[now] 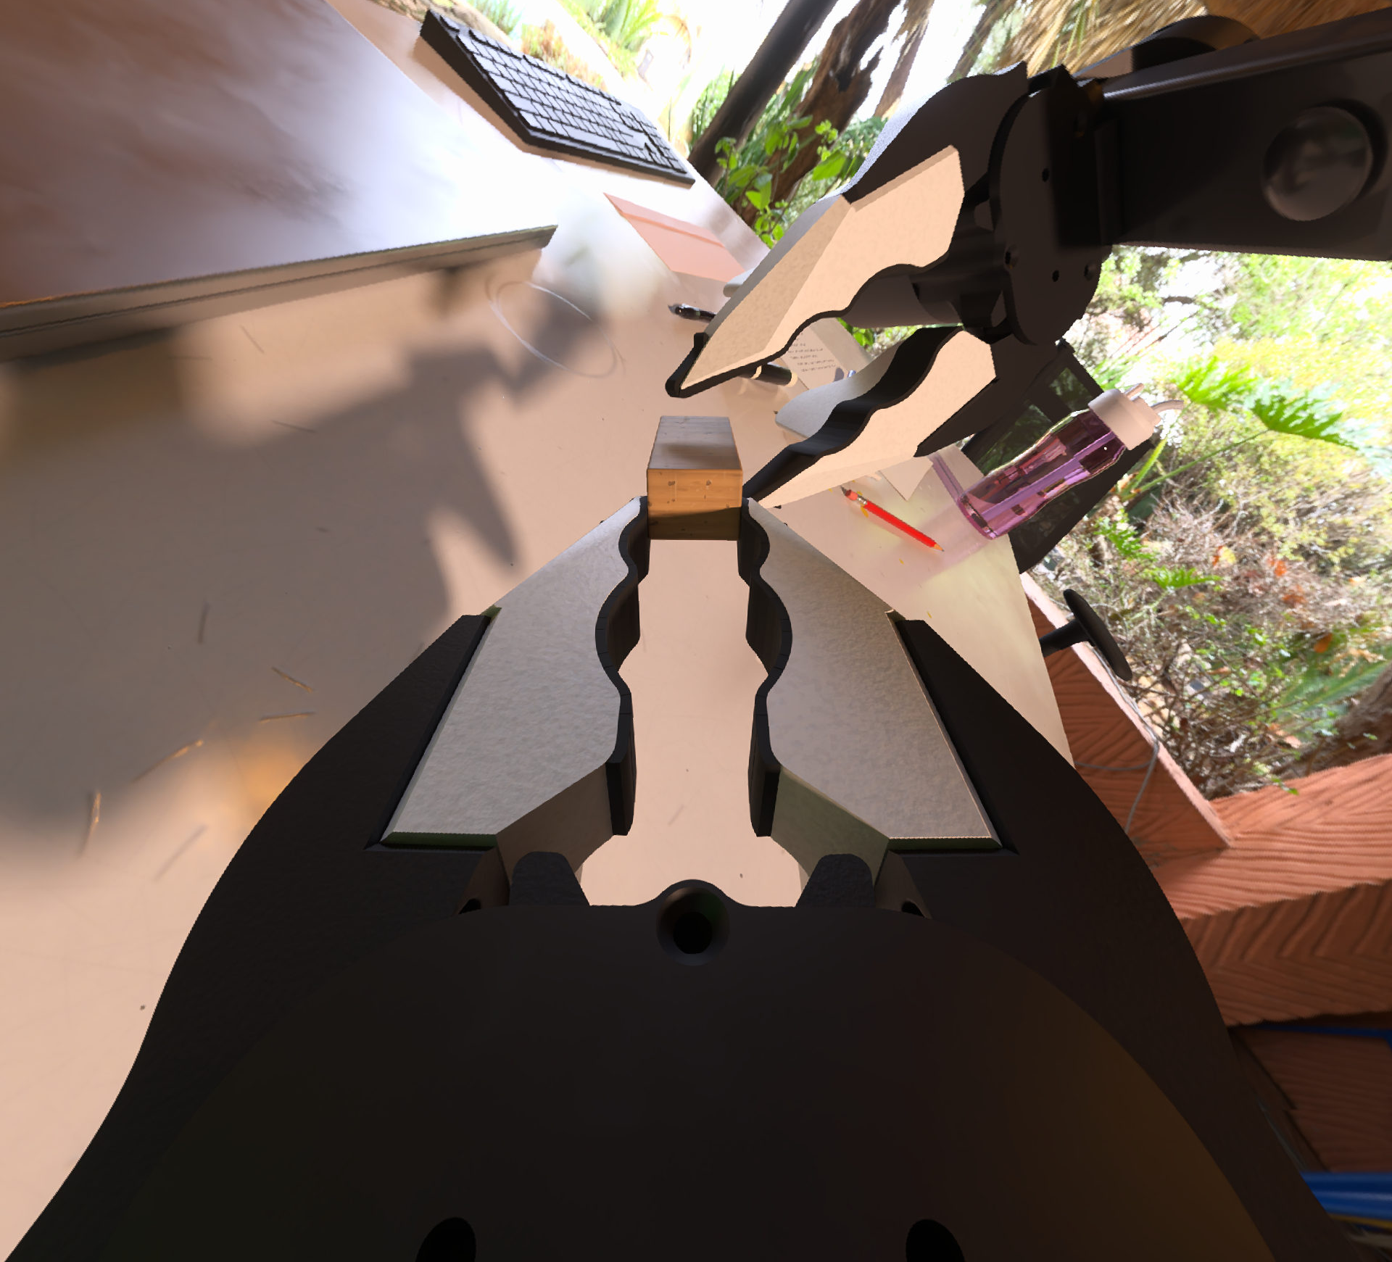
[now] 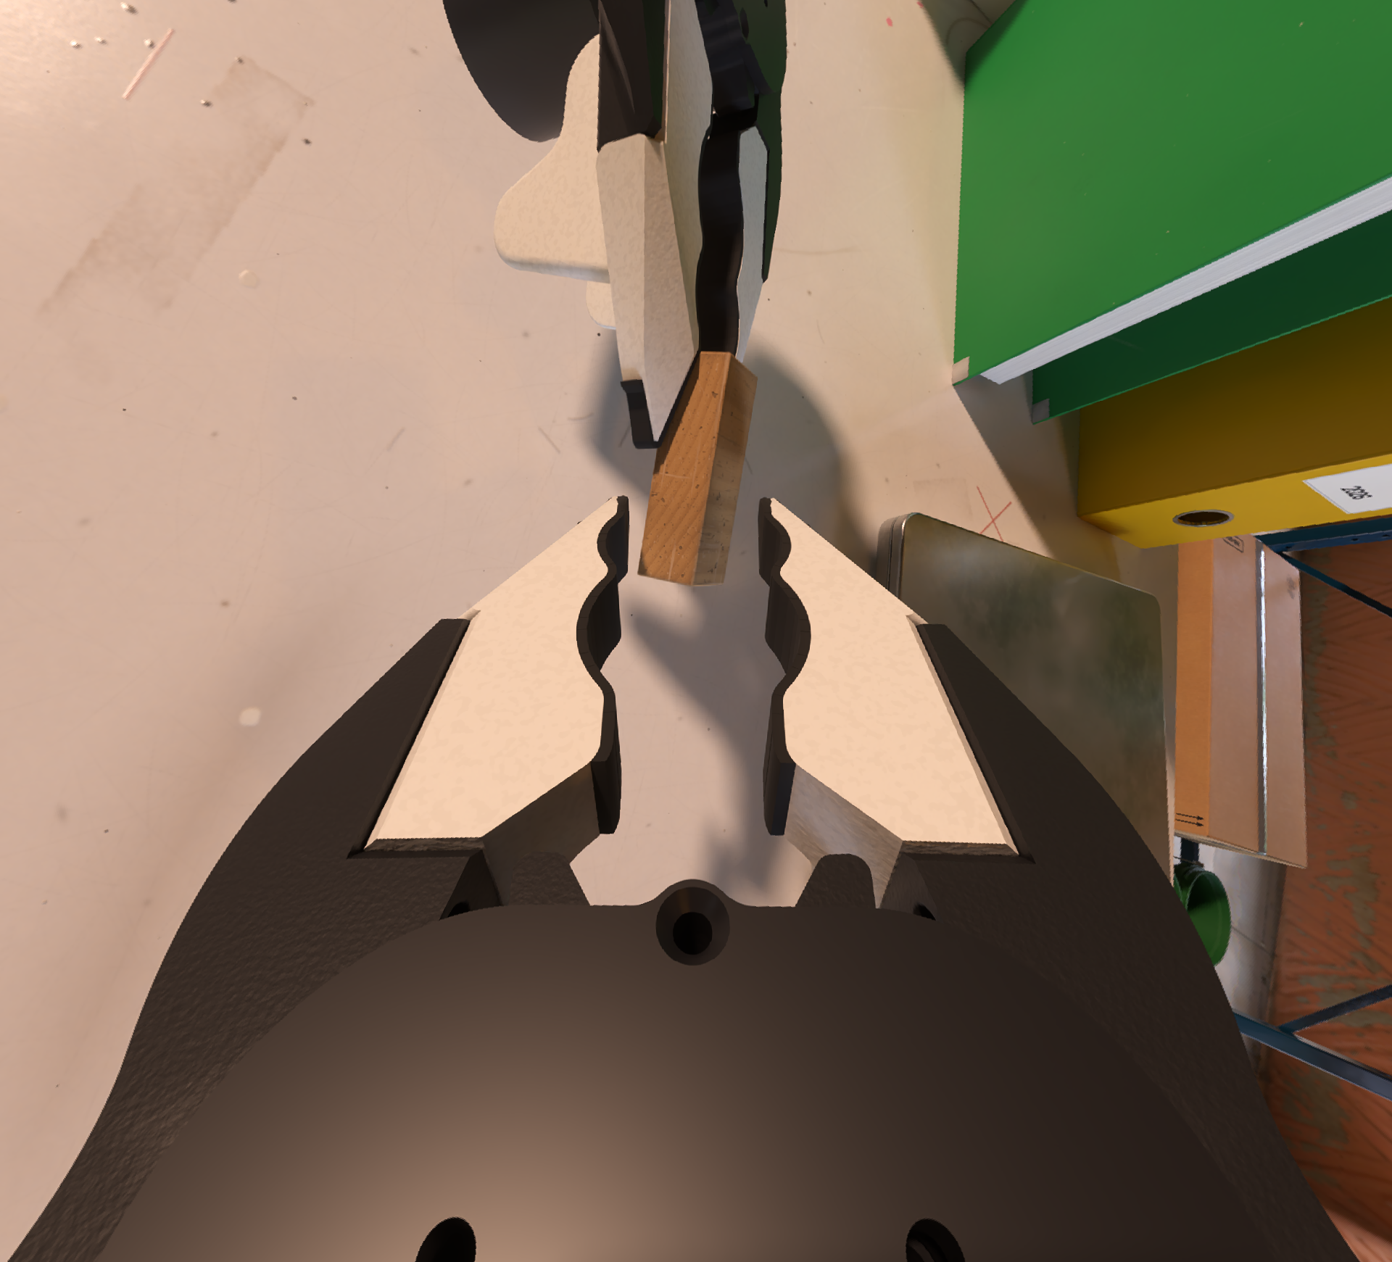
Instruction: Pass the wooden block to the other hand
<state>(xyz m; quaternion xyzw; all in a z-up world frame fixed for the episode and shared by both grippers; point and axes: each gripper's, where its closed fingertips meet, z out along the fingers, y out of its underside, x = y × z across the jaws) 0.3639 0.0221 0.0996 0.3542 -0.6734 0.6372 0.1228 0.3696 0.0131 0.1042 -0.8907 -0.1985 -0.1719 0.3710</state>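
The wooden block (image 1: 694, 482) is a small light-brown bar held above the pale table (image 1: 226, 548). My left gripper (image 1: 694, 516) is shut on its near end. My right gripper (image 1: 715, 442) shows in the left wrist view coming in from the upper right, open, with one finger on each side of the block's far end. In the right wrist view the block (image 2: 697, 473) hangs slightly tilted from the left gripper (image 2: 700, 390), and its lower end sits between the tips of my open right gripper (image 2: 693, 510), with a gap on each side.
A black keyboard (image 1: 557, 96), a pink pad (image 1: 678, 235), a red pencil (image 1: 896, 522) and a purple bottle (image 1: 1054, 465) lie beyond. Green binders (image 2: 1175, 134), a yellow binder (image 2: 1235, 442) and a metal tin (image 2: 1032, 661) lie to the right.
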